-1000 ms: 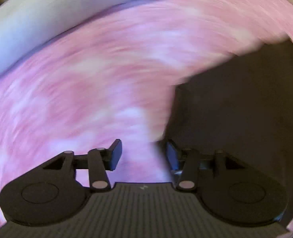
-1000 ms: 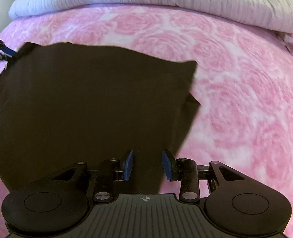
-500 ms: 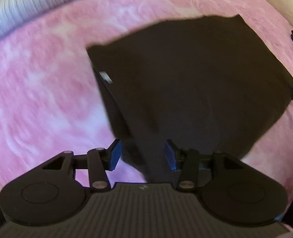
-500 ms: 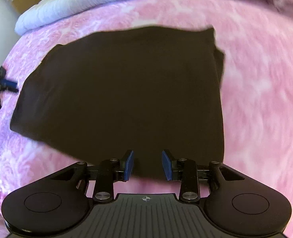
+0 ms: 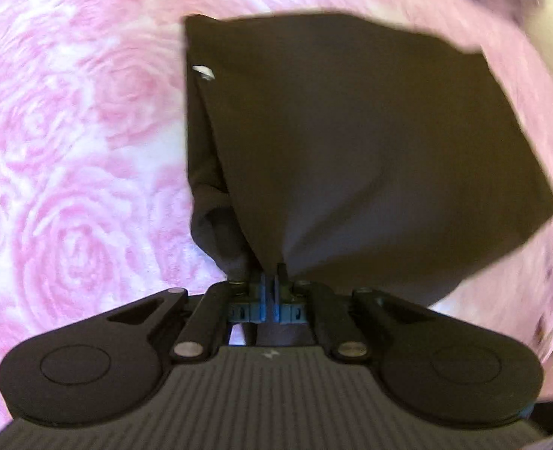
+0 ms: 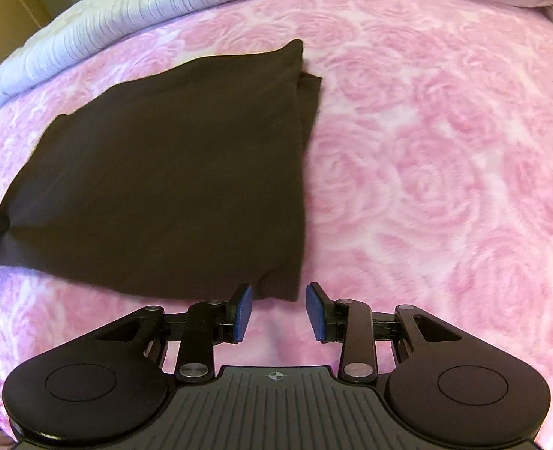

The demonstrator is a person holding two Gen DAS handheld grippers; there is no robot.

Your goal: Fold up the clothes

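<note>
Two tools work one dark garment (image 6: 164, 172), which lies on the pink rose-patterned bed cover (image 6: 445, 157); the left tool (image 5: 270, 292) is pinched tight on a near corner of the cloth, bunched folds rising from between its pads, while the right tool (image 6: 278, 311) hovers with its pads set wide, gripping nothing, just short of the other near corner; to fold well, I judge the right tool should close on that corner so both lift evenly and carry the near edge over to the far edge, keeping corners matched; seen from the right wrist, the garment's long axis runs left to right, its layered side edge pointing away toward the white quilt (image 6: 145, 15).
</note>
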